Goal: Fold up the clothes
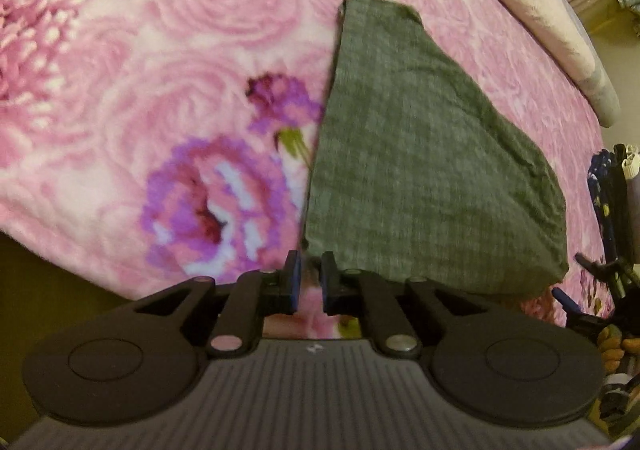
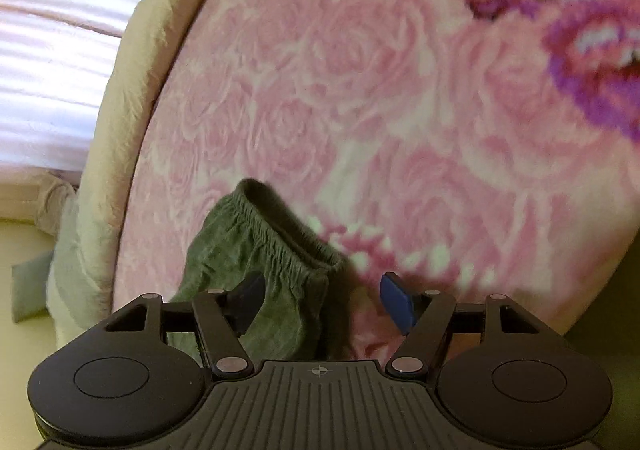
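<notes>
A grey-green garment [image 1: 424,153] lies folded flat on the pink rose blanket [image 1: 160,81]. My left gripper [image 1: 310,278] sits just off the garment's near left corner, jaws a narrow gap apart with nothing between them. In the right wrist view the garment's elastic waistband [image 2: 280,242] stands up between my fingers. My right gripper [image 2: 324,302] is open wide, with the cloth lying between the jaws, close to the left finger [image 2: 248,302]; the right blue pad [image 2: 396,302] is apart from it.
The blanket [image 2: 400,109] covers a bed with a beige padded edge [image 1: 552,21] along the far right, also in the right wrist view [image 2: 132,97]. Dark items [image 1: 612,209] stand beside the bed at the right. White curtains [image 2: 52,61] hang beyond.
</notes>
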